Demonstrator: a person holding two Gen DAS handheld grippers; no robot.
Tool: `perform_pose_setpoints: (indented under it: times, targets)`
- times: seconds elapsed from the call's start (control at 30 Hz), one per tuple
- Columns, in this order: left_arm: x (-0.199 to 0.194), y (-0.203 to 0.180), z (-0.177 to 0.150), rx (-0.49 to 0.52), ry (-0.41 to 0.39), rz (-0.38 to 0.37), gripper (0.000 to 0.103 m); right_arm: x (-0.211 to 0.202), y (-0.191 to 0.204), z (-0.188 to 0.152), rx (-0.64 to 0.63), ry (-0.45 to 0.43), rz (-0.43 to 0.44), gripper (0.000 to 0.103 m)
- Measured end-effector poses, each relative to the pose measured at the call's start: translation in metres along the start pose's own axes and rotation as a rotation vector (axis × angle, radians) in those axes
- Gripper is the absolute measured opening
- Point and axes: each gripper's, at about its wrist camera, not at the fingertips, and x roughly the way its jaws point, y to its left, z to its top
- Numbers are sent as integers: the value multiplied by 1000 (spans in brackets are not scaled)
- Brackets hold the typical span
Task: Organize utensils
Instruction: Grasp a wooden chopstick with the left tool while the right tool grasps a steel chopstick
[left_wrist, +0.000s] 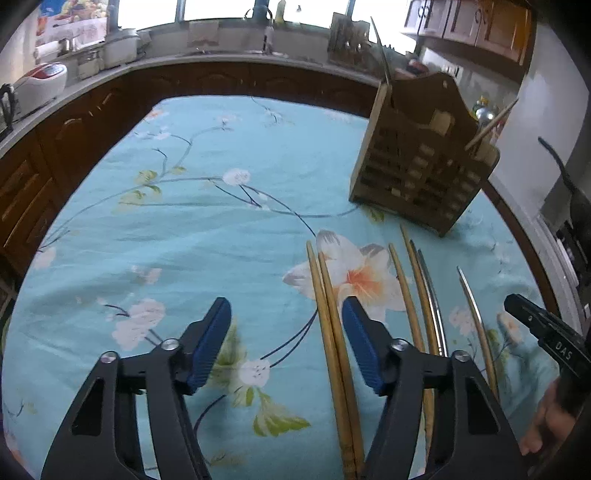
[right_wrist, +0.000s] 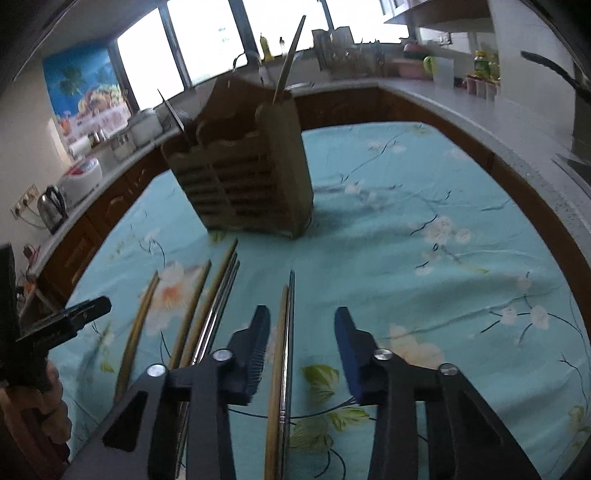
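A wooden utensil holder (left_wrist: 421, 162) (right_wrist: 243, 181) stands on the floral blue tablecloth with a few chopsticks sticking out of its top. Several wooden and metal chopsticks lie on the cloth in front of it. My left gripper (left_wrist: 286, 332) is open and empty; a pair of wooden chopsticks (left_wrist: 332, 332) lies on the cloth between its fingers, near the right one. My right gripper (right_wrist: 301, 343) is open and empty above one wooden and one metal chopstick (right_wrist: 284, 354) lying side by side. More chopsticks (right_wrist: 199, 317) lie to its left.
The table (left_wrist: 147, 240) is bordered by dark wood cabinets and a grey counter with a kettle (right_wrist: 51, 206), appliances and jars. The other gripper's tip shows at the right edge of the left wrist view (left_wrist: 539, 328) and at the left edge of the right wrist view (right_wrist: 70, 321).
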Motion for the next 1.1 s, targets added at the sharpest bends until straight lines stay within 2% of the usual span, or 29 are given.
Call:
perform_pose_setpoints:
  times: [0.1,0.33,0.57,0.87,1.1]
  targets:
    - [10,-3,1,12,30,5,53,10,3,-2,-21,39,-15,28]
    - [27,-1,-1,17,73,11,47,30,4,-8,-50,117,-23,19]
    - [34,-1,5,39,61,9,47,38,16,-4,-126,125,-72,17]
    - [52,-4,25,68,64,5,45,55,12,19,-121,138,-69,16]
    - [64,-20,30,158,74,44,44,72,11,35,-126,135,-62,16]
